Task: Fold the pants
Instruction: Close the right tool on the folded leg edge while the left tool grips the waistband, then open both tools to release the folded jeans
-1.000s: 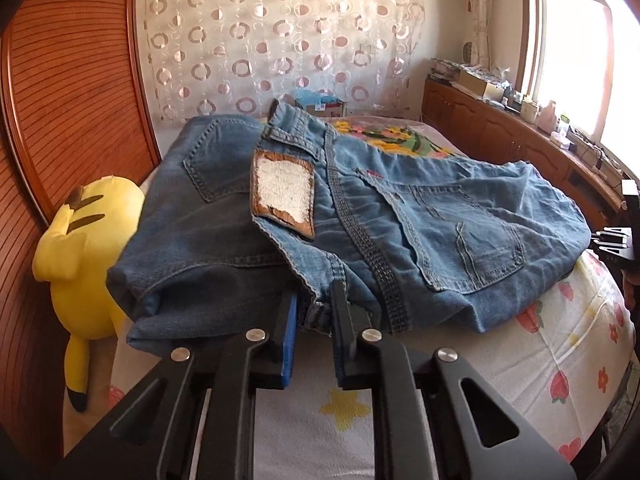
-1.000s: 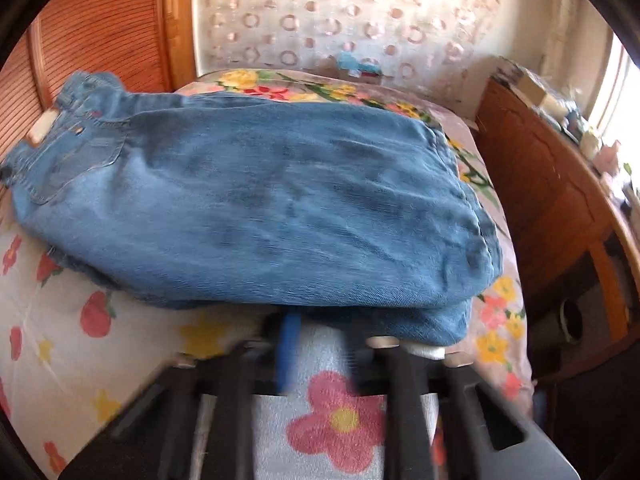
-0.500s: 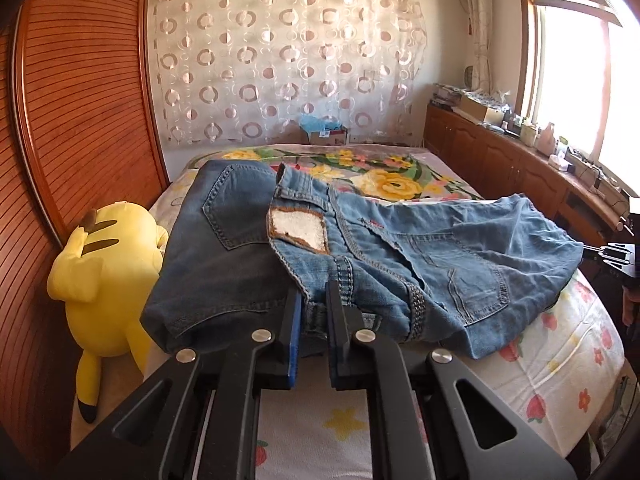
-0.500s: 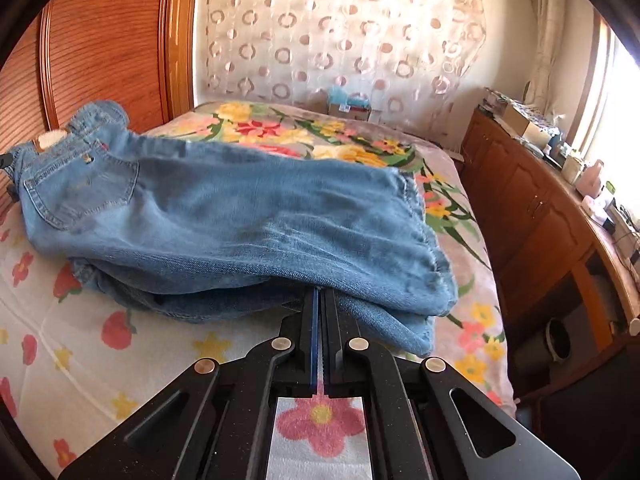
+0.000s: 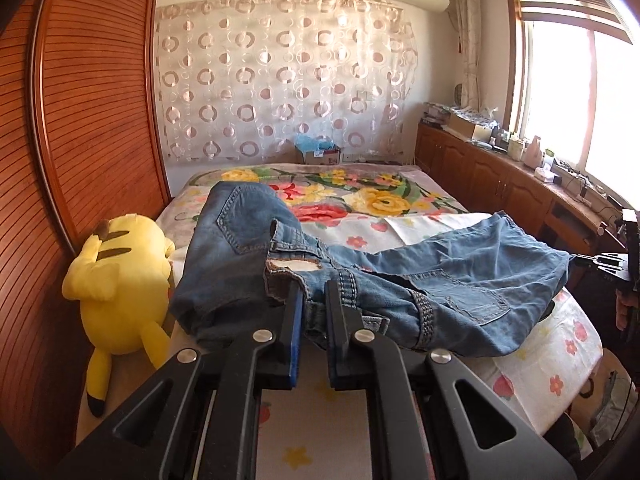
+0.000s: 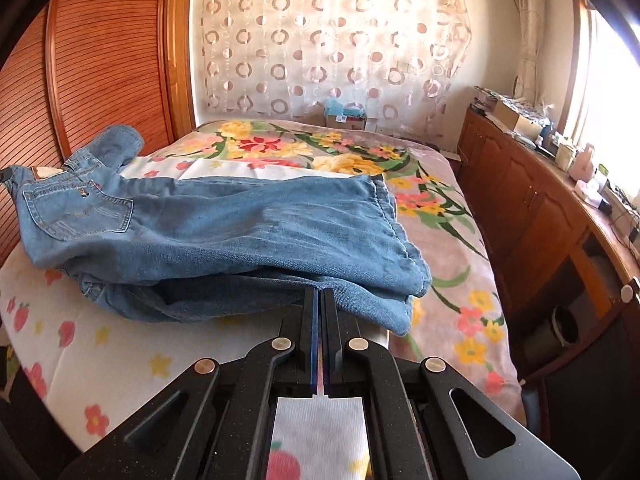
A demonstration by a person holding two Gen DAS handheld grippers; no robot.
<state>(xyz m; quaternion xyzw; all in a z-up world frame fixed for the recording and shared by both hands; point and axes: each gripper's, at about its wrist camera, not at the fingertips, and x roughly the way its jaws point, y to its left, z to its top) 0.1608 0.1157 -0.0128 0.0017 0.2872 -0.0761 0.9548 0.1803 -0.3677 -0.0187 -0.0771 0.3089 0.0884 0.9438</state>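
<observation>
Blue jeans (image 5: 440, 284) lie folded across the bed, their waistband and white label patch (image 5: 296, 266) towards me in the left wrist view. My left gripper (image 5: 314, 300) is shut on the waistband, with denim bunched between its fingers. In the right wrist view the stacked jeans legs (image 6: 280, 232) reach from a back pocket at the left to the hems at the right. My right gripper (image 6: 319, 294) is shut on the near edge of the lower denim layer. In the left wrist view the right gripper (image 5: 580, 259) meets the jeans' far end, with a hand behind it.
A yellow plush toy (image 5: 120, 280) lies at the bed's left edge against a slatted wooden wardrobe (image 5: 80, 120). A floral blanket (image 6: 360, 152) covers the far half of the bed. Wooden cabinets (image 6: 520, 200) with clutter line the right side under the window. A small box (image 5: 318, 154) sits at the bed's head.
Both grippers have drawn back towards me with the denim in them, and the left has risen. The jeans now look smaller and more stretched out, with more of the bed showing beyond them.
</observation>
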